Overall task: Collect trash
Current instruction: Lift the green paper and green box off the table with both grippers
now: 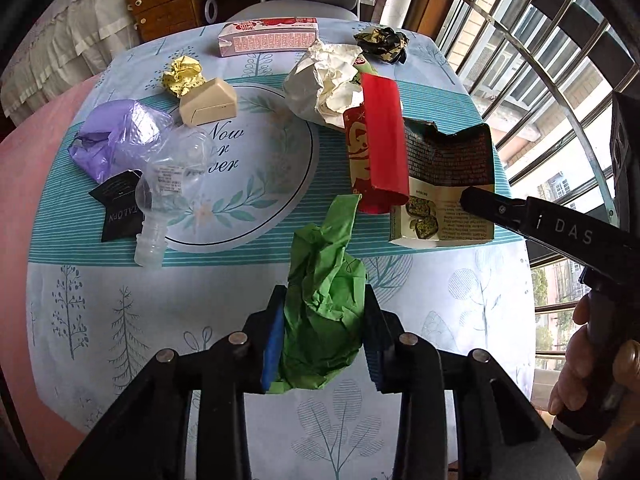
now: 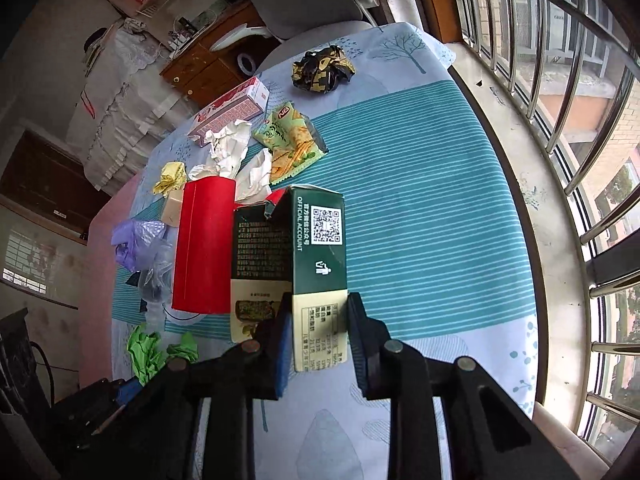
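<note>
Left gripper [image 1: 324, 336] pinches green paper [image 1: 324, 312], clear of the table [image 1: 460, 300]. Right gripper [image 2: 318, 340] straddles the box [image 2: 308, 256] end, pads about touching (grip unclear): squeeze firmly, lift straight, avoid the red carton [image 2: 204, 248] alongside.

Table [image 1: 460, 300] under printed cloth carries cartons [image 1: 268, 36], crumpled wrappers [image 1: 182, 76], clear bottle [image 1: 168, 184].

Left wrist view looks steeply down, close over the table's [image 1: 224, 292] near edge, facing the chair and dresser beyond; right wrist view looks down from the window side, equally near; both share the red carton [image 1: 380, 140] [image 2: 204, 248], dark green box [image 1: 448, 168] [image 2: 288, 240] and green paper [image 1: 324, 300] [image 2: 146, 350].
</note>
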Demonstrator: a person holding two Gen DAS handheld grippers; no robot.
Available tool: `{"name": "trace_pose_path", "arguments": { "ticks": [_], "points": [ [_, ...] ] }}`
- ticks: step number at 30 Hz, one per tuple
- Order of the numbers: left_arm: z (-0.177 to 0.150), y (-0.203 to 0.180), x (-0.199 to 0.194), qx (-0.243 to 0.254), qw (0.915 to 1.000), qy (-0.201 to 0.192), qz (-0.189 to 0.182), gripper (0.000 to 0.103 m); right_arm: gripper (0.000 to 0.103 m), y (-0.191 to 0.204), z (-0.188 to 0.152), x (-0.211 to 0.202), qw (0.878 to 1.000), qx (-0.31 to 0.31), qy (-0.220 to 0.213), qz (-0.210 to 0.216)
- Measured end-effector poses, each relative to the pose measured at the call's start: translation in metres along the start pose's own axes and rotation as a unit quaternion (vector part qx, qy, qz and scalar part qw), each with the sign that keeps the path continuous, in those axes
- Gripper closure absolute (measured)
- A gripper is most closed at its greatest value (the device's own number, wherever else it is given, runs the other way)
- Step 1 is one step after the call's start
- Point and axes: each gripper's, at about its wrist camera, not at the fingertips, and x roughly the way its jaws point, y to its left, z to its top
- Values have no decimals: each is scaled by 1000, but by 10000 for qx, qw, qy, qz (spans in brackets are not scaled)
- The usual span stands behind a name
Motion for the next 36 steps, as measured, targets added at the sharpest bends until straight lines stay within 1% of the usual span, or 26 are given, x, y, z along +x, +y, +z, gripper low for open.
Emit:
{"name": "trace_pose_path", "arguments": {
  "ticks": [3, 7, 15, 18, 23, 30, 36],
  "points": [
    [-5, 2, -14, -24, 9999, -102, 7, 70, 78, 10, -6, -14, 9995, -248, -137, -100],
    [-9, 9, -33, 3, 9997, -246, 65, 70, 78, 21, -17, -30, 9986, -468, -245, -45],
    [-33, 32, -72, 35, 9984, -559, 95, 70, 78, 45, -58, -45, 9979, -623, -115, 106],
    [-52, 45, -86, 51, 9979, -637, 55, 70, 78, 56, -78, -49, 9978, -647, -108, 87],
    [-91, 71, -100, 160, 9978, -648, -13, 70, 78, 79, -116, -59, 9981, -592, -161, 15],
    [-157, 117, -122, 181, 9976, -647, -138, 70, 78, 118, -189, -72, 9986, -468, -218, -60],
    [-214, 147, -137, 321, 9970, -669, -239, 70, 78, 138, -257, -84, 9988, -349, -252, -220]
  ]
}}
